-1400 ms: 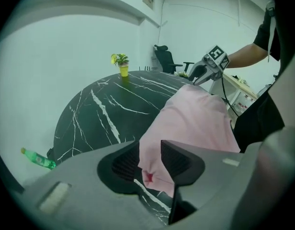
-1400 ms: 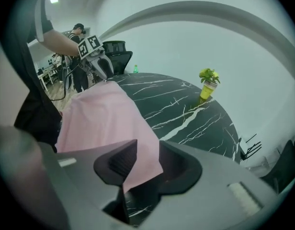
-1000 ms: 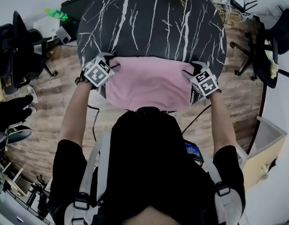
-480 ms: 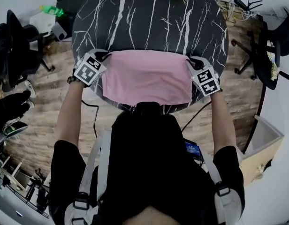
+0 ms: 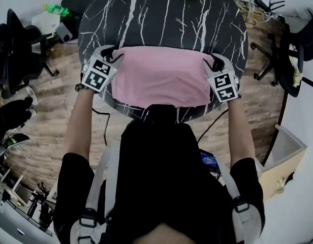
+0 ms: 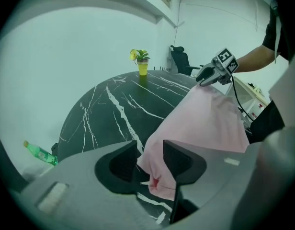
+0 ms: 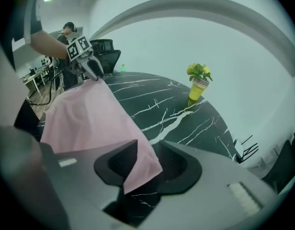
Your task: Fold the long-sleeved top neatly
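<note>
Top [image 5: 159, 78], pink, lies folded on the black marble table [image 5: 161, 19] near us, long axis running gripper to gripper. We see left gripper [image 5: 115, 57] and right gripper [image 5: 209, 63] at its far corners, equally near. Both sets of jaws have just been opening, cloth loose between them.

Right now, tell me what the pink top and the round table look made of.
Pink top: soft matte fabric, perhaps cotton; it drapes and creases limply.
Round table: smooth black marble-look surface with white veins and a faint sheen; stone or laminate, can't tell.
</note>
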Demonstrator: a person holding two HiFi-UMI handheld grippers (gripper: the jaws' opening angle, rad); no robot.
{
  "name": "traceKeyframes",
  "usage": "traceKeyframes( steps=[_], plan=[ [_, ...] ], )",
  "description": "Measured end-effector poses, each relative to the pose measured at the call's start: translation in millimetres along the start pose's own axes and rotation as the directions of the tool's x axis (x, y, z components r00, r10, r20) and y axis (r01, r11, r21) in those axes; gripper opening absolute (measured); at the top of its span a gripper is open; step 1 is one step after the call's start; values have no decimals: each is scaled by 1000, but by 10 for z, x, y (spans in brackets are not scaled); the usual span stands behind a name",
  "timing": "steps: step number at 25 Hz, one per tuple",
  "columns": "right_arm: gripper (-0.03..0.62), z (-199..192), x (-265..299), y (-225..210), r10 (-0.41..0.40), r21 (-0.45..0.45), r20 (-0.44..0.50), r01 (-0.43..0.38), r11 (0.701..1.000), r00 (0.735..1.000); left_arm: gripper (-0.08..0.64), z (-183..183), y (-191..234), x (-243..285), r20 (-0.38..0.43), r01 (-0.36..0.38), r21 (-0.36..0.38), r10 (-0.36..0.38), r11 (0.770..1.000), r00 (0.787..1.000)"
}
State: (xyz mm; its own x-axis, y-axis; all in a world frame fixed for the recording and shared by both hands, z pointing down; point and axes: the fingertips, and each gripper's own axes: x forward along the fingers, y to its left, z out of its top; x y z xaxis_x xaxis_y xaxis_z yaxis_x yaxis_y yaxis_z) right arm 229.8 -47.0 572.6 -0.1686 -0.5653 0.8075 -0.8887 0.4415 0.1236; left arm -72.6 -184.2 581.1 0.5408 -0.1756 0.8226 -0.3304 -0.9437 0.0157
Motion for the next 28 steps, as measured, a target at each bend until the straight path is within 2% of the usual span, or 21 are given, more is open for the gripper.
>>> traceKeyframes(
  steps=[5, 13, 20, 24, 28],
  plan=[
    [138, 33, -209, 230, -4, 32, 41, 2, 999, 999, 176, 68, -398, -160, 63, 25, 28, -26, 999, 998],
    [133, -307, -322, 889, 50, 116, 10, -51, 992, 999, 170, -212, -1175, -220, 50, 143, 67, -147, 987, 988],
    [135, -705, -494, 1122, -18, 180, -17, 21, 983, 1000, 170, -688, -1399, -344, 29, 111, 0, -110, 994, 993],
    [135, -906, -583, 1164, -78, 204, -42, 85, 975, 996, 170, -947, -1496, -369, 12, 86, -4, -86, 996, 996],
    [137, -853, -626, 1175, -138, 221, -23, 139, 965, 990, 170, -1022, -1468, -393, 42, 66, -31, -65, 997, 997]
  ],
)
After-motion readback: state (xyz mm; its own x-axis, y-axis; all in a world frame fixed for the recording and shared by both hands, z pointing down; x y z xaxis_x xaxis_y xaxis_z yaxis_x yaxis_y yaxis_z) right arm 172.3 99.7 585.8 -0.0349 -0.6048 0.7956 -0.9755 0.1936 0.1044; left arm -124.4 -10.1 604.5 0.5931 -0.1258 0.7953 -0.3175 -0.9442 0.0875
